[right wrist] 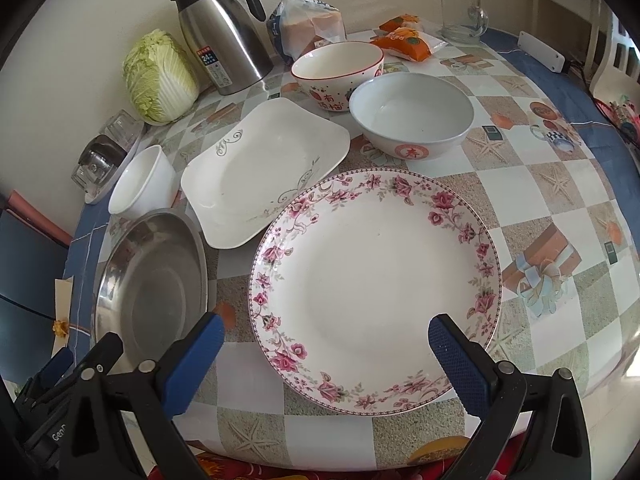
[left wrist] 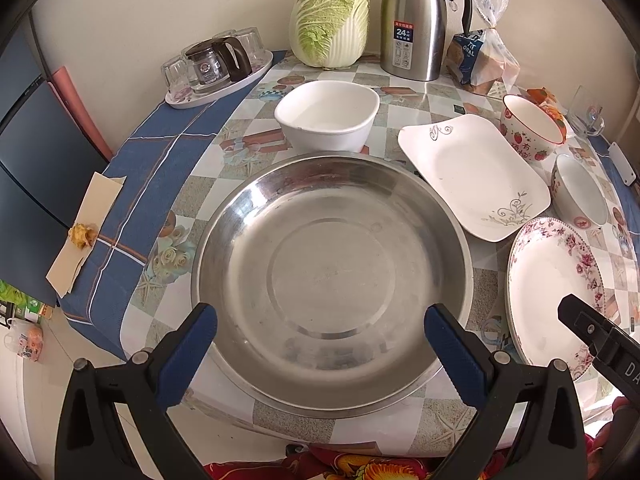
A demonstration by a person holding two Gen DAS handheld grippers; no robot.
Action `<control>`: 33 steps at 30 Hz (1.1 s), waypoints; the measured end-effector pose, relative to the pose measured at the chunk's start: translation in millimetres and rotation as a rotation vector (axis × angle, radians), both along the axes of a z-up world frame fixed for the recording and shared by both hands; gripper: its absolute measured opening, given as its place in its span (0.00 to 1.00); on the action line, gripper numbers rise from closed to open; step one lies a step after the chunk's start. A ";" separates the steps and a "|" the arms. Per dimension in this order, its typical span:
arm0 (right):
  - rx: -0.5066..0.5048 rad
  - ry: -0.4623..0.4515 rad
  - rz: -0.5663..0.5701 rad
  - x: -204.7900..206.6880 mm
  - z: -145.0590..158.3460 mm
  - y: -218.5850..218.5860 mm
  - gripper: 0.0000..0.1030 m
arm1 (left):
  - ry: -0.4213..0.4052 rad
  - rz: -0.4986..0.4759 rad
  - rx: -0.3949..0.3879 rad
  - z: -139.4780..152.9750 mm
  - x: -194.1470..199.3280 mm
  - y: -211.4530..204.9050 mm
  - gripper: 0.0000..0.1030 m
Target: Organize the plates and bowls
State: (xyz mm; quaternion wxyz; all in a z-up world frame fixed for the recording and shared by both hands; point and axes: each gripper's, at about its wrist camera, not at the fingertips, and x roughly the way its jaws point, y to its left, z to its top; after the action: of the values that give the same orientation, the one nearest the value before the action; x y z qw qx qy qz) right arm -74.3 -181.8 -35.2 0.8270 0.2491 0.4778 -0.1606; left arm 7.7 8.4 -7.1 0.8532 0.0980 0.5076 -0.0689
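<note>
We work across the table (right wrist: pixel 560 184) from left to right. At the left, the steel basin (left wrist: pixel 332 280) sits flat near the table's front edge. We hold the left gripper (left wrist: pixel 320 344) above its near rim with the jaws spread wide and nothing between them; we judge this position suits a grasp on that rim. Just beyond the basin stands the square white bowl (left wrist: pixel 328 120), upright and empty.

To the right of the basin lies the rectangular white plate (right wrist: pixel 260 172), with one corner just beside the floral plate (right wrist: pixel 376 284); we cannot tell whether they touch. The floral plate rests flat near the front edge, and we hold the right gripper (right wrist: pixel 326 356) over its near rim, likewise fully spread and empty.

Farther back and right stand two round bowls, the strawberry bowl (right wrist: pixel 340 72) and the plain white bowl (right wrist: pixel 412 112), close together. None of the dishes is stacked; we judge the wide, flat pieces lie nearest because they would form the base of a stack, and the bowls would nest afterwards.
</note>
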 end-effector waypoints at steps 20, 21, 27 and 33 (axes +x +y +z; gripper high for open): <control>-0.005 -0.001 0.012 3.9 0.5 0.4 1.00 | 0.011 0.007 -0.014 -1.2 0.3 2.6 1.00; -0.006 0.000 0.012 3.9 0.5 0.3 1.00 | 0.011 0.007 -0.014 -1.3 0.2 2.4 1.00; -0.009 0.002 0.014 4.3 0.4 0.4 1.00 | 0.010 0.008 -0.013 -1.3 0.2 2.7 1.00; -0.010 0.000 0.020 5.1 0.4 0.7 1.00 | 0.010 0.007 -0.014 -1.3 0.3 3.0 1.00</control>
State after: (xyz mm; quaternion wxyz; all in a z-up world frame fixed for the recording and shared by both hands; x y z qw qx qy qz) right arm -69.2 -181.1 -34.8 0.8296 0.2402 0.4796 -0.1547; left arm 8.1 11.5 -8.4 0.8515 0.0900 0.5118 -0.0697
